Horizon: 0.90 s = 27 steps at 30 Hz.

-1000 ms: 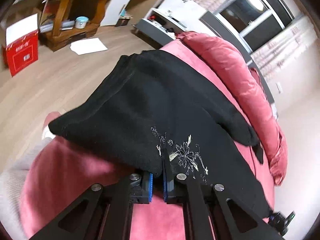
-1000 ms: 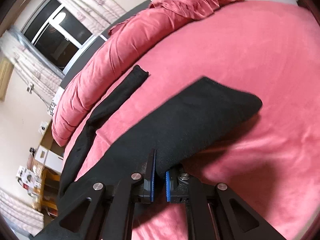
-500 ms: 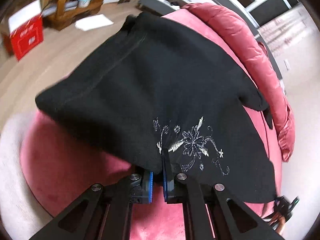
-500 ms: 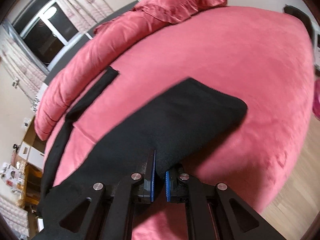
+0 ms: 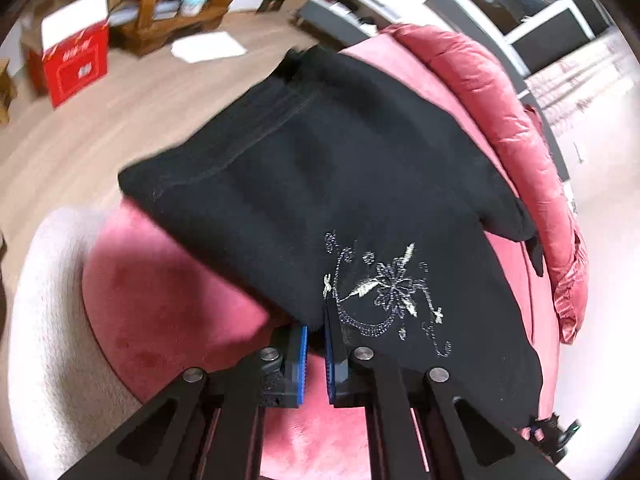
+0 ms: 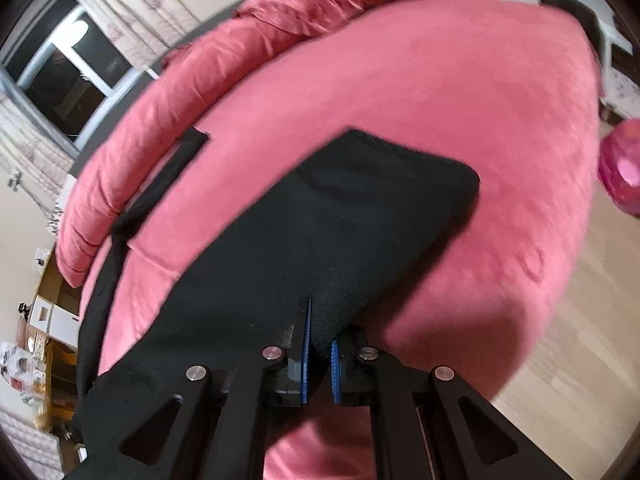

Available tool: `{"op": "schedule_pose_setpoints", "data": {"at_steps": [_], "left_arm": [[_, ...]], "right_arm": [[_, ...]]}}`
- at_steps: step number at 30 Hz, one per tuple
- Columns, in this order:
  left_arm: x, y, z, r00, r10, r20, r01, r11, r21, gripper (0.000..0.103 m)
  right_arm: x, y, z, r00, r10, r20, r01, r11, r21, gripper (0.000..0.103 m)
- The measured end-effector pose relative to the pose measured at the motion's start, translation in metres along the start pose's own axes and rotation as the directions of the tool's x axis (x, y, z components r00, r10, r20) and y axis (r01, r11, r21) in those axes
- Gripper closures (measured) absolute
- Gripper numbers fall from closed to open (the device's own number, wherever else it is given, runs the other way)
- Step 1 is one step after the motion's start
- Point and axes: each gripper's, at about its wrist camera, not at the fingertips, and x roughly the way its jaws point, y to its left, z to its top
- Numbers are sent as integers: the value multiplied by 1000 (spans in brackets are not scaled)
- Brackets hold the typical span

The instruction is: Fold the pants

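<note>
Left gripper (image 5: 315, 354) clamped narrowly on the near edge of the black fleece pants (image 5: 344, 184), blue-padded fingers (image 5: 301, 360) pinching cloth just below the silver embroidered flower (image 5: 390, 292). Pants lifted and draped across the round pink velvet bed (image 5: 172, 292), far end reaching toward 12 o'clock, over the bed's edge. Pink quilted duvet (image 5: 504, 112) bunched at 2 o'clock. Red cardboard box (image 5: 76, 62) on the wooden floor at 10 o'clock, white paper sheet (image 5: 208, 46) near it.

Right gripper (image 6: 319, 354) likewise closed on a fold of the pants (image 6: 328, 232), fabric wedged between the blue fingers (image 6: 306, 356). Black strip (image 6: 160, 184) at 10 o'clock, possibly the other leg; blurred.
</note>
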Motion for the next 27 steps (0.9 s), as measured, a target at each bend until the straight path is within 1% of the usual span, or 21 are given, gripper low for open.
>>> {"op": "schedule_pose_setpoints", "data": {"at_steps": [1,2,4,5,7,8,9,10,11,12,13,14,15,16,17,19,20,22,24,26,27], "left_arm": [[2,0,-1,1000,3,-6,-3,1000,-5,96],[1,0,-1,1000,6,-6,-6,1000,-5,96],[-4,-1,-1,1000,10,3,-10,1000,12,96],[-7,-1,-2,1000,6,12,-7,1000,15,96],[-14,1,-3,1000,1,22,-1,1000,8,96],[-16,1,-2,1000,-2,24,2,1000,6,96],[-20,1,-2,999,-11,30,11,1000,8,96],[-24,1,-2,998,-27,49,27,1000,6,94],[-29,2,-2,996,-36,77,36,999,1,89],[-38,4,-2,992,-29,122,30,999,-9,87],[-50,10,-1,984,-6,178,11,999,-31,85],[-61,17,1,973,13,229,1,998,-60,77],[-72,24,3,962,29,272,-3,996,-94,73],[-80,31,6,952,42,302,-4,992,-125,73],[-85,38,12,946,53,319,-2,988,-157,72],[-85,46,25,946,50,320,15,980,-197,69],[-81,48,33,950,45,308,23,977,-214,68],[-70,51,52,957,24,288,52,966,-253,67],[-56,44,73,963,-1,268,69,966,-248,61],[-44,35,91,965,-32,262,90,973,-213,55],[-35,27,104,966,-39,257,89,979,-186,53]], "right_arm": [[4,-5,-1,1000,8,-7,-8,1000,29,95],[6,-12,-1,1000,28,-1,-28,995,94,95],[6,-13,0,1000,13,8,-14,990,142,96],[6,-6,2,1000,-22,5,21,992,122,95],[-2,11,4,995,-98,33,96,994,50,88],[-12,24,5,980,-177,89,177,984,5,79],[-21,32,7,962,-233,143,237,971,-12,71],[-33,39,9,935,-289,206,298,955,-11,67],[-47,46,11,897,-343,280,354,935,13,57],[-61,53,12,862,-367,348,377,925,42,48],[-73,60,13,840,-366,401,375,925,59,45],[-82,69,14,825,-346,447,362,931,51,43],[-87,79,16,819,-320,476,353,936,22,43],[-88,96,17,824,-274,497,339,940,-44,43],[-83,111,18,842,-225,490,315,943,-108,42],[-67,140,16,893,-120,434,243,940,-239,42],[-52,159,10,925,-61,374,189,930,-317,42],[-20,191,-5,971,15,238,90,902,-423,42],[7,215,-24,991,49,128,19,876,-482,42],[34,241,-45,997,71,28,-45,845,-533,42],[41,250,-56,997,76,2,-62,832,-551,42]]}}
